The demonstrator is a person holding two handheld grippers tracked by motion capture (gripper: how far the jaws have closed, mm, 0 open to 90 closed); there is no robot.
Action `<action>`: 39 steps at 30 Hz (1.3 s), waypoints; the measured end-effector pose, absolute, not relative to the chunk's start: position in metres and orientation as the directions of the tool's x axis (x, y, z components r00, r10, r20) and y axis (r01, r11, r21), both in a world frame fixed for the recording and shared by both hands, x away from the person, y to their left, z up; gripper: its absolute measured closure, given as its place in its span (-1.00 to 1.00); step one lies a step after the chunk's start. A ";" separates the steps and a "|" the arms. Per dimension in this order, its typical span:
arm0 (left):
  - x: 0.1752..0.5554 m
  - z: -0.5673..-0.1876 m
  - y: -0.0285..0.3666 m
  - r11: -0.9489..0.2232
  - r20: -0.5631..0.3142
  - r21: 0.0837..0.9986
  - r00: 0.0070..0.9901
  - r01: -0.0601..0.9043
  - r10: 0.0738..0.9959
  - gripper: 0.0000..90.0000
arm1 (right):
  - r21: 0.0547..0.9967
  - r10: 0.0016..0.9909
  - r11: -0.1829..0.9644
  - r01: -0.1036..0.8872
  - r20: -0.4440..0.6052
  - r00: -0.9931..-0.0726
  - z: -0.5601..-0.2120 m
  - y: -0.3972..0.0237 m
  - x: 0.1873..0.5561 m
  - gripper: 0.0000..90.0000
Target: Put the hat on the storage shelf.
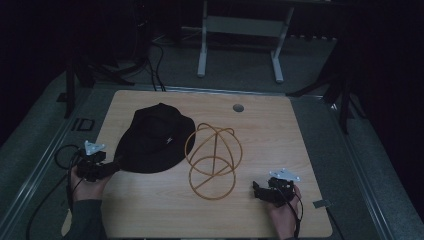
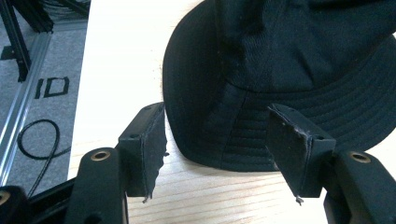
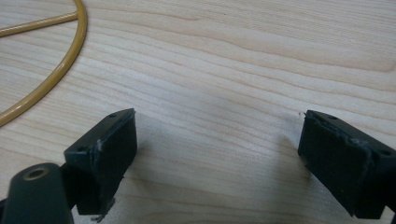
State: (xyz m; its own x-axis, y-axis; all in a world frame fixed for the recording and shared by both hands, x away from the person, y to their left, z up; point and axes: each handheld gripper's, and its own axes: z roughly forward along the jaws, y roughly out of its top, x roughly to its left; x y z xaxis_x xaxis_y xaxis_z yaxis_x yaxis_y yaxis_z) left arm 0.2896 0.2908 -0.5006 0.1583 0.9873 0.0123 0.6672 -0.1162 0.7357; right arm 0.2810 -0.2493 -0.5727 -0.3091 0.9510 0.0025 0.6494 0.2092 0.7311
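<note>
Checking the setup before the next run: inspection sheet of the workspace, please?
Surface: wooden table, round grommet hole near the far edge.
Job's things: black bucket hat lying flat; yellow wire hat stand beside it, on its side.
Clutter: nothing seen.
Grippers: left hand-held gripper open, jaws either side of the hat's brim, not pressing; right hand-held gripper open over bare wood.
Cables: black cable looping off the left gripper.
Surroundings: grey floor, white table frame beyond.
</note>
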 end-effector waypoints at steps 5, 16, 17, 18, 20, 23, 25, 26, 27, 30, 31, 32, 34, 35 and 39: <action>0.292 -0.500 0.285 -0.134 0.025 0.730 0.170 0.670 0.985 -0.14 | 0.731 0.952 0.207 0.651 0.003 -0.307 -0.573 -0.249 0.281 -0.74; 0.300 -0.493 0.276 -0.191 0.050 0.701 0.221 0.686 0.974 -0.14 | 0.731 0.953 0.204 0.651 0.003 -0.302 -0.573 -0.249 0.281 -0.74; 0.301 -0.492 0.276 -0.195 0.049 0.699 0.226 0.688 0.973 -0.14 | 0.731 0.953 0.203 0.651 0.003 -0.302 -0.573 -0.249 0.281 -0.74; 0.302 -0.491 0.276 -0.196 0.048 0.697 0.228 0.690 0.972 -0.14 | 0.731 0.954 0.203 0.652 0.004 -0.301 -0.573 -0.249 0.281 -0.74; 0.304 -0.489 0.276 -0.201 0.044 0.693 0.237 0.693 0.971 -0.13 | 0.731 0.954 0.203 0.652 0.004 -0.301 -0.573 -0.249 0.281 -0.74; 0.306 -0.487 0.277 -0.213 0.044 0.684 0.253 0.698 0.967 -0.11 | 0.730 0.954 0.203 0.652 0.004 -0.301 -0.573 -0.249 0.281 -0.74; 0.307 -0.485 0.278 -0.218 0.042 0.677 0.259 0.703 0.965 -0.09 | 0.731 0.954 0.203 0.652 0.004 -0.301 -0.573 -0.249 0.281 -0.74; 0.308 -0.485 0.278 -0.217 0.039 0.676 0.260 0.704 0.965 -0.08 | 0.731 0.954 0.203 0.652 0.004 -0.301 -0.573 -0.249 0.281 -0.74; 0.309 -0.484 0.279 -0.222 0.040 0.673 0.265 0.705 0.963 -0.08 | 0.731 0.954 0.203 0.652 0.004 -0.301 -0.573 -0.249 0.281 -0.74; 0.312 -0.480 0.279 -0.229 0.040 0.666 0.272 0.710 0.961 -0.07 | 0.731 0.954 0.203 0.652 0.004 -0.301 -0.573 -0.249 0.281 -0.74; 0.312 -0.479 0.278 -0.235 0.044 0.664 0.276 0.710 0.960 -0.07 | 0.730 0.954 0.203 0.652 0.004 -0.301 -0.573 -0.249 0.281 -0.74; 0.313 -0.478 0.278 -0.237 0.046 0.664 0.278 0.709 0.959 -0.07 | 0.731 0.954 0.203 0.652 0.004 -0.301 -0.573 -0.249 0.281 -0.74; 0.315 -0.475 0.277 -0.243 0.048 0.661 0.283 0.710 0.958 -0.07 | 0.731 0.954 0.203 0.652 0.004 -0.301 -0.573 -0.249 0.281 -0.74; 0.316 -0.474 0.276 -0.248 0.050 0.658 0.288 0.711 0.956 -0.07 | 0.731 0.954 0.203 0.652 0.004 -0.301 -0.573 -0.249 0.281 -0.74; 0.320 -0.472 0.273 -0.270 0.063 0.646 0.302 0.714 0.951 -0.07 | 0.731 0.954 0.203 0.652 0.004 -0.301 -0.573 -0.249 0.281 -0.74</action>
State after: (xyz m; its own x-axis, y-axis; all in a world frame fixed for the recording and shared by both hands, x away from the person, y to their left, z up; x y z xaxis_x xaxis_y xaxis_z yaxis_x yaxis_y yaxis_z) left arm 0.3199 0.2733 -0.4718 0.3025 0.9510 0.0634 0.7137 -0.2701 0.6463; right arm 0.2808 -0.2486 -0.5726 -0.3013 0.9535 0.0037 0.6518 0.2031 0.7307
